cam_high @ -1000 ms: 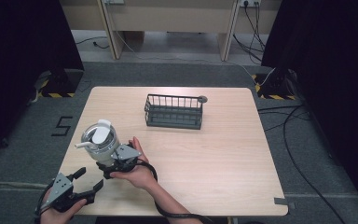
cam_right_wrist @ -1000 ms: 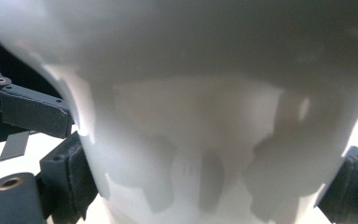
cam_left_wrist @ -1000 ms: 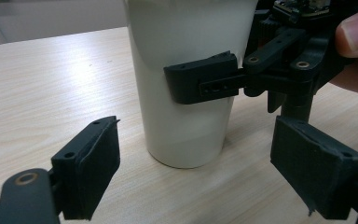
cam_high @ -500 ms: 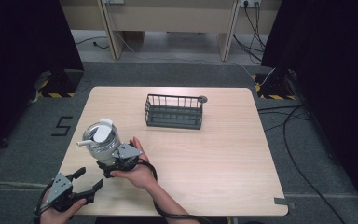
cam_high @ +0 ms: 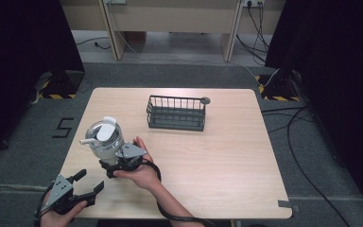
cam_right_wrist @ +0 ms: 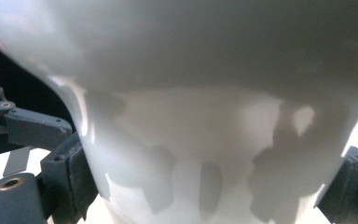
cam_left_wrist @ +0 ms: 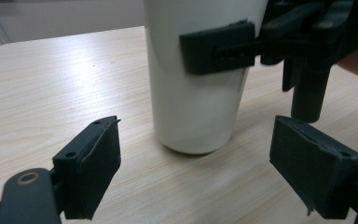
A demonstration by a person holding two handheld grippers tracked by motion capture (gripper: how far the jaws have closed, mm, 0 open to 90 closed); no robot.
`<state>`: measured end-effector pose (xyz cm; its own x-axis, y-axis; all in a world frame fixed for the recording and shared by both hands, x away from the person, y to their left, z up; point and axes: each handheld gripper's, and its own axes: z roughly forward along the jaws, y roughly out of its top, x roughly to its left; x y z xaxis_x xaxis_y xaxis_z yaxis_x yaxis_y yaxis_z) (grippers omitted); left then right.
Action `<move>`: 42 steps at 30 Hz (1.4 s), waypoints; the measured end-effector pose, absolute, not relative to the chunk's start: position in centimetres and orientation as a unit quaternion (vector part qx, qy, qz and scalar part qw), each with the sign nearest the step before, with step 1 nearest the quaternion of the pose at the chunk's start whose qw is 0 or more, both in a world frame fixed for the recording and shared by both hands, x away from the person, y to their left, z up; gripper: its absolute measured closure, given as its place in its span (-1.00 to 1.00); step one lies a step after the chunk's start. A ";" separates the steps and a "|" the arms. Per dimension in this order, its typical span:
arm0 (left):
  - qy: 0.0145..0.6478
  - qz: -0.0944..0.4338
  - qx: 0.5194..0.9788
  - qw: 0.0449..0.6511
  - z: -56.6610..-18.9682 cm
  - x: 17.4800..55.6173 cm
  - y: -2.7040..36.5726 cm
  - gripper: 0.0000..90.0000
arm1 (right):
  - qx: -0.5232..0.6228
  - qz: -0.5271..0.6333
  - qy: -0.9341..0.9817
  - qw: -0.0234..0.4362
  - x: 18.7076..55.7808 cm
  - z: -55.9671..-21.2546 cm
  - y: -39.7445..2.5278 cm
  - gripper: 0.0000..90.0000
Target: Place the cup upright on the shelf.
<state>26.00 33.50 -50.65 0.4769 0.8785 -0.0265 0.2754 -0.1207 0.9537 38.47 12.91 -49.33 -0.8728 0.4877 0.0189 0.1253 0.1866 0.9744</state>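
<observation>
A white tumbler (cam_high: 105,139) with a lid and a side straw stands upright at the table's left front. My right gripper (cam_high: 109,161) is shut on its lower body, a hand behind it. In the right gripper view the tumbler (cam_right_wrist: 205,116) sits close up between the jaws of the right gripper (cam_right_wrist: 205,186). My left gripper (cam_high: 90,182) is open near the front left corner and holds nothing. In its view the left gripper (cam_left_wrist: 196,172) points at the tumbler (cam_left_wrist: 196,93), a little short of its base. One of the right gripper's pads (cam_left_wrist: 216,46) presses on the tumbler's side.
A dark wire basket (cam_high: 176,113) stands at the middle back of the wooden table (cam_high: 227,161). A small grey disc (cam_high: 205,100) lies by the basket's far right corner. Cables trail on the floor to the right.
The tumbler and my right gripper have shifted slightly to the right. The left gripper has stayed where it was, open.
</observation>
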 end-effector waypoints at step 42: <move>0.418 0.293 0.688 0.515 -50.6 26.0 33.3 -0.65 | 0.222 0.612 0.736 0.183 39.6 -45.2 10.3 -0.74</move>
